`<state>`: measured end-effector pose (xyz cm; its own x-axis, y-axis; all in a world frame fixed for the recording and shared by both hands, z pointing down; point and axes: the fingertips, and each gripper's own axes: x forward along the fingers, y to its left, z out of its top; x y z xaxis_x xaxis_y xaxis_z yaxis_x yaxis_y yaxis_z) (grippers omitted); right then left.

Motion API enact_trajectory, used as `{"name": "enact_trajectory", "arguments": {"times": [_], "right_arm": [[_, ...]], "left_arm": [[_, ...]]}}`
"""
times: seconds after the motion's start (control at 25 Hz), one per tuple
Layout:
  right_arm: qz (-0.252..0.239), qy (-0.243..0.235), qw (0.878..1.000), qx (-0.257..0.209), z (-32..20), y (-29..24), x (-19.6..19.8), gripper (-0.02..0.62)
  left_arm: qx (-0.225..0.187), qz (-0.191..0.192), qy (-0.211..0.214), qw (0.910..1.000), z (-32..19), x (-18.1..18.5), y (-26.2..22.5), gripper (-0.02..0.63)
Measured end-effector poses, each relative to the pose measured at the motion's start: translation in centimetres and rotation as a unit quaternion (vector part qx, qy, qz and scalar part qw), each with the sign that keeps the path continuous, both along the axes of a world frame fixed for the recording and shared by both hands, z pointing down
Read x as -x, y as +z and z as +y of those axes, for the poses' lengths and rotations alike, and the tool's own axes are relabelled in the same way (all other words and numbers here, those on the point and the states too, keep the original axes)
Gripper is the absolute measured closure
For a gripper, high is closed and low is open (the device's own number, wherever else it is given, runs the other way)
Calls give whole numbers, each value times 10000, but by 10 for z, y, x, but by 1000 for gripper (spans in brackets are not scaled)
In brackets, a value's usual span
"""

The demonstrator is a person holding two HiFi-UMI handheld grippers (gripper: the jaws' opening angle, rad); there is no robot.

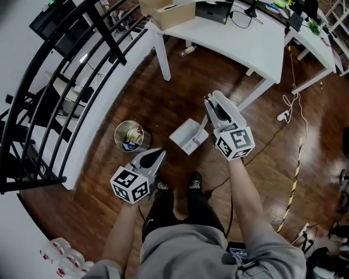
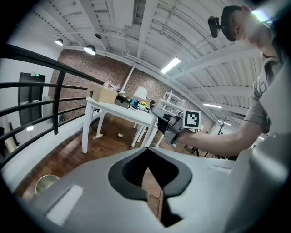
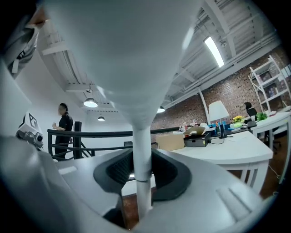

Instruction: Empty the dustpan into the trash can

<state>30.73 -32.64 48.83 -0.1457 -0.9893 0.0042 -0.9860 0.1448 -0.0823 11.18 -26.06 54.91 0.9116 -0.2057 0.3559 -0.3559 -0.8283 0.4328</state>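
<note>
At the far left of my head view runs a black metal railing (image 1: 65, 82). Just right of it a round shiny metal trash can (image 1: 131, 136) stands on the dark wooden floor (image 1: 163, 98), with some scraps lying inside.

My left claw (image 1: 158, 155) hangs just right of and below the can, its tip aimed toward the upper right. In the left gripper view its (image 2: 146, 149) tips are pressed together with nothing between them, and the can (image 2: 45, 182) shows low at the left edge.

Right of centre in the head view, the white plastic dustpan (image 1: 188, 137) hangs over the floor, beside the can but clear of it and not above its opening. Its thin shaft rises to the upper right into my right claw (image 1: 211, 104). In the right gripper view that claw (image 3: 141, 170) is pinching the white shaft (image 3: 140, 150), which stands upright between the dark pads and widens into a broad white shape filling the top of the frame.

Beyond it, across the top right of the head view, stands a white counter (image 1: 245, 38) carrying a cardboard box (image 1: 173, 13). A white power strip (image 1: 283, 114) with its cable lies on the floor at the right.
</note>
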Motion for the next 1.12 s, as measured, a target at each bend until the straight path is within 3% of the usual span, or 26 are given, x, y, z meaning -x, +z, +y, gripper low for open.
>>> {"name": "enact_trajectory", "arguments": {"times": [0.28, 0.64, 0.84, 1.12], "right_arm": [[-118, -219, 9997, -83, -6, 64, -5, 491], [-20, -656, 9978, -58, 17, 108, -3, 490], [-288, -512, 9983, -22, 36, 112, -10, 482], [-721, -92, 9961, 499, 79, 146, -27, 467]], "left_arm": [[63, 9, -36, 10000, 2, -14, 50, 601], [243, 82, -13, 9997, 9, -28, 92, 601], [359, 107, -62, 9993, 13, -35, 95, 601], [469, 33, 28, 9989, 25, -48, 92, 601]]}}
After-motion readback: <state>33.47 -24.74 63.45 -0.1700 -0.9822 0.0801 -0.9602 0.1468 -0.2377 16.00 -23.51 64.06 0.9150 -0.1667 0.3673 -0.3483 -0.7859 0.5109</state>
